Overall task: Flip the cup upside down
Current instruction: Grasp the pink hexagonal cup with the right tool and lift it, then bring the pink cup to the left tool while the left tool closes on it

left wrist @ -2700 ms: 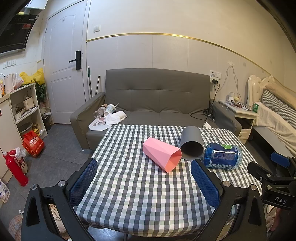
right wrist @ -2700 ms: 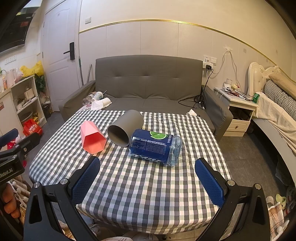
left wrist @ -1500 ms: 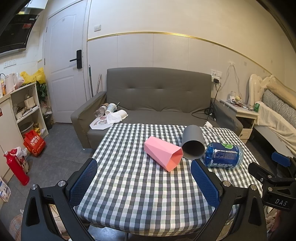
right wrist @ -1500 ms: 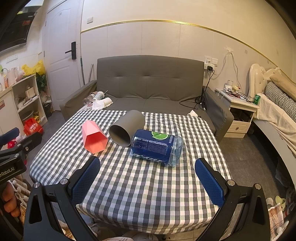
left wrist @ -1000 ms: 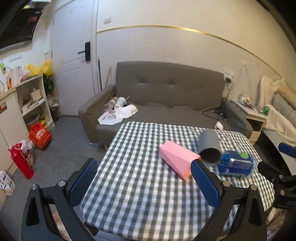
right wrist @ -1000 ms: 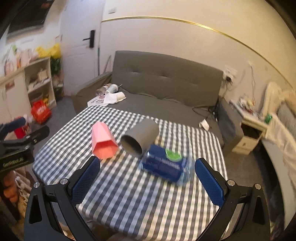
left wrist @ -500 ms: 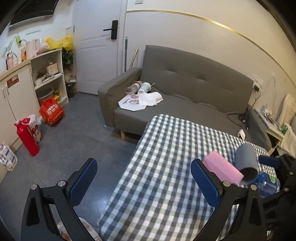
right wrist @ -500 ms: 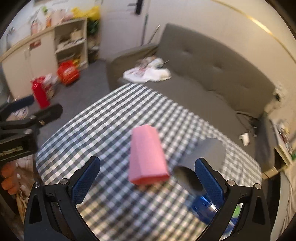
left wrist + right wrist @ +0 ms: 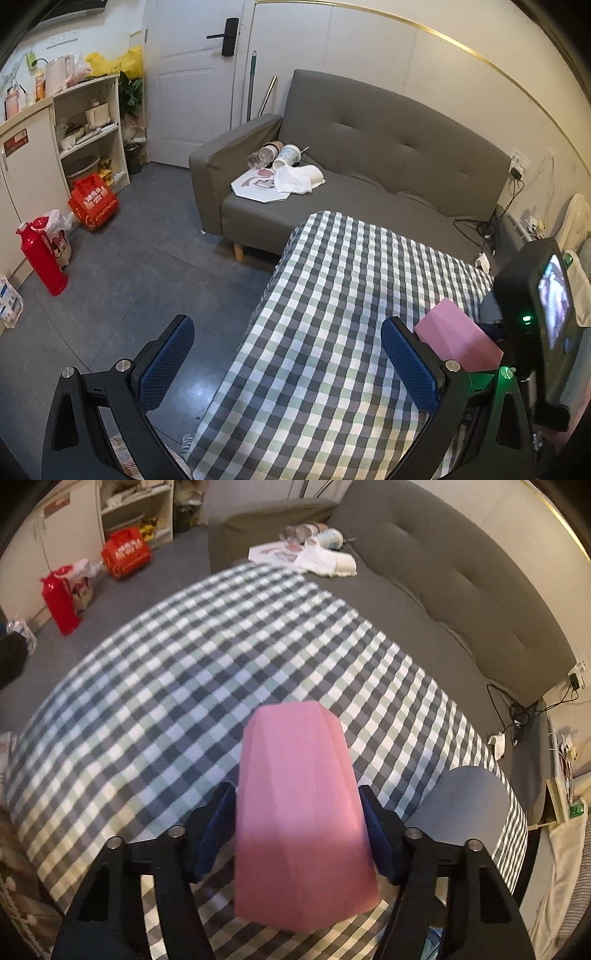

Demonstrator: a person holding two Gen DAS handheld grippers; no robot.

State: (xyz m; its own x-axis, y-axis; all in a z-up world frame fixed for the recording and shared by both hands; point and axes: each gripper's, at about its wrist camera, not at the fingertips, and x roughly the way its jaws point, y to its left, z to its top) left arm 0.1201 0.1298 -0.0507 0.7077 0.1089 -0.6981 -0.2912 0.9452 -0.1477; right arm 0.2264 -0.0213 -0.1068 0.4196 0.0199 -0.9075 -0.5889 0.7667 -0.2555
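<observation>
A pink faceted cup (image 9: 299,805) lies on its side on the checked tablecloth (image 9: 177,672), closed end pointing away from me. My right gripper (image 9: 298,814) has its blue pads against both sides of the cup, near its wide open end. In the left wrist view the pink cup (image 9: 456,338) lies at the right, with the right gripper's black body (image 9: 535,325) over it. My left gripper (image 9: 286,363) is open and empty over the table's left edge, away from the cup.
A grey cup (image 9: 458,797) lies on its side just right of the pink one. A grey sofa (image 9: 369,147) with litter stands behind the table. Shelves, a red bag (image 9: 94,201) and a red flask (image 9: 40,254) stand on the floor at the left.
My right gripper moved in over the pink cup and closed its pads on it. My left gripper swung left and back toward the table's edge.
</observation>
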